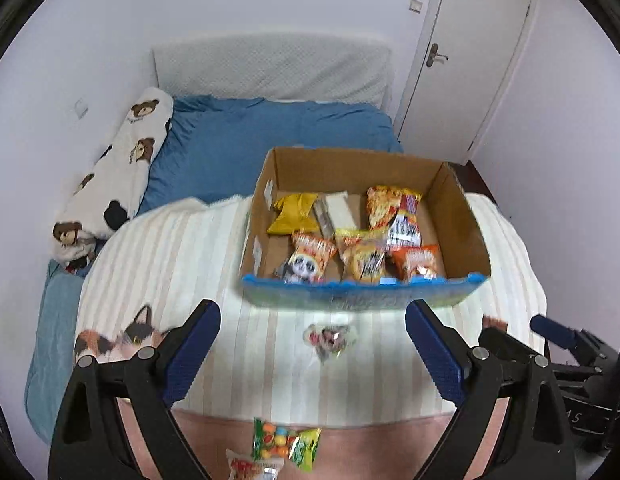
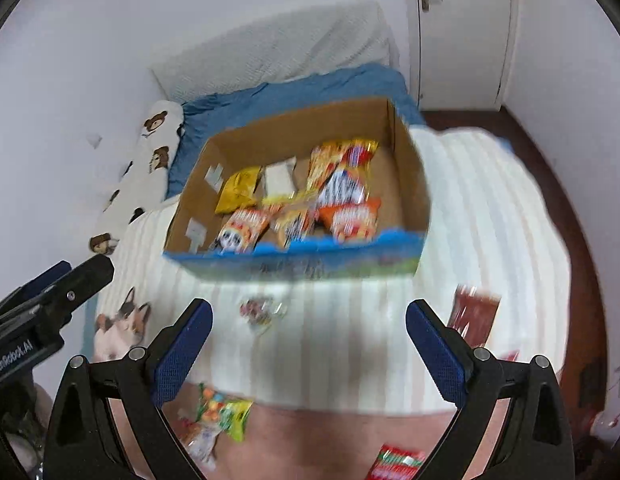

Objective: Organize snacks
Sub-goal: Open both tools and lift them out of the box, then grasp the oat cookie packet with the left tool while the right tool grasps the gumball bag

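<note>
Presently both sets of tongs, left tongs [image 1: 313, 354] and right tongs [image 2: 309, 354], stand wide apart with nothing between them, held above the near end of the bed. The open brown cardboard box with a blue front edge [image 1: 462, 216] sits on the cream striped blanket [image 1: 182, 264] towards the far middle and already holds several bright snack packets [image 1: 362, 256], among them a yellow one at far left. Loose items remain outside it: a small crumpled wrapper [image 1: 329, 339] just in front of the box, a clear bag of coloured sweets with a green end [image 1: 284, 444] nearest, a brown flat packet [image 2: 474, 314] at right, and a red packet [image 2: 398, 462] near right.

Judgement: the step in hand is a return between placements. The next move calls for lowering one set of tongs over a loose packet and closing on it.

Both views are blurred; packet lettering is unreadable. The red packet is cut off at the frame edge, and the box floor is partly hidden.
</note>
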`<control>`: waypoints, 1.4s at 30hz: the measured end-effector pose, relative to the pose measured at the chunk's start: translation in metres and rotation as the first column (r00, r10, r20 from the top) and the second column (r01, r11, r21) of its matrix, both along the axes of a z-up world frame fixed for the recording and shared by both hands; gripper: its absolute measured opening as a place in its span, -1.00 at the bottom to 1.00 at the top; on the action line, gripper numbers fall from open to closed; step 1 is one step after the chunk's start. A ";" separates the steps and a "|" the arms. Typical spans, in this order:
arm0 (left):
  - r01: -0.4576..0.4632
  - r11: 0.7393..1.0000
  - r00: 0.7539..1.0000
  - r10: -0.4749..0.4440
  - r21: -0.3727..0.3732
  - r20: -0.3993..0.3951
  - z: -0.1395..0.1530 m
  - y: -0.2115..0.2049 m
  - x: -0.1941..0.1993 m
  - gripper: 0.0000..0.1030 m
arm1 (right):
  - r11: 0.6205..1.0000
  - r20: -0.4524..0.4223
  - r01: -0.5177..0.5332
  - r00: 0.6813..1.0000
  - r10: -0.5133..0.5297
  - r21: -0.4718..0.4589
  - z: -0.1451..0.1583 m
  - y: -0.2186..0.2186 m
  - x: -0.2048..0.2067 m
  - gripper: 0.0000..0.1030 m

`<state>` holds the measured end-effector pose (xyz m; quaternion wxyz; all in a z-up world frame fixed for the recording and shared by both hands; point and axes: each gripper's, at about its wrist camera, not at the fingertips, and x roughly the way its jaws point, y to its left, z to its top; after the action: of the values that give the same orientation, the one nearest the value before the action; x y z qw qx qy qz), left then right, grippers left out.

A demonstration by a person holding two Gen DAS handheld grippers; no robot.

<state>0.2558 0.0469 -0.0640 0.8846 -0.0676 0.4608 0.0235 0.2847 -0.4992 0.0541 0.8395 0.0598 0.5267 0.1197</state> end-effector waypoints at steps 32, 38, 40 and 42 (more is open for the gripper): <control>-0.153 0.979 0.809 0.046 -0.134 -0.586 -0.265 0.044 -0.144 0.81 | 0.981 -0.444 0.191 0.882 -0.155 0.038 -0.175 -0.077 -0.140 0.93; -0.066 0.985 0.844 -0.028 -0.157 -0.536 -0.246 0.038 -0.165 0.82 | 0.985 -0.495 0.168 0.859 -0.131 0.031 -0.187 -0.079 -0.148 0.93; -0.023 0.985 0.848 -0.073 -0.174 -0.525 -0.240 0.033 -0.167 0.83 | 0.989 -0.505 0.140 0.857 -0.103 0.036 -0.190 -0.069 -0.148 0.93; 0.013 0.986 0.843 -0.099 -0.164 -0.528 -0.239 0.027 -0.167 0.83 | 0.994 -0.513 0.105 0.856 -0.070 0.039 -0.193 -0.056 -0.147 0.93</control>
<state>0.0891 0.0741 -0.3028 0.7138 -0.1128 0.6909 -0.0203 0.1380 -0.5550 -0.1390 0.6723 0.1410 0.7225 0.0785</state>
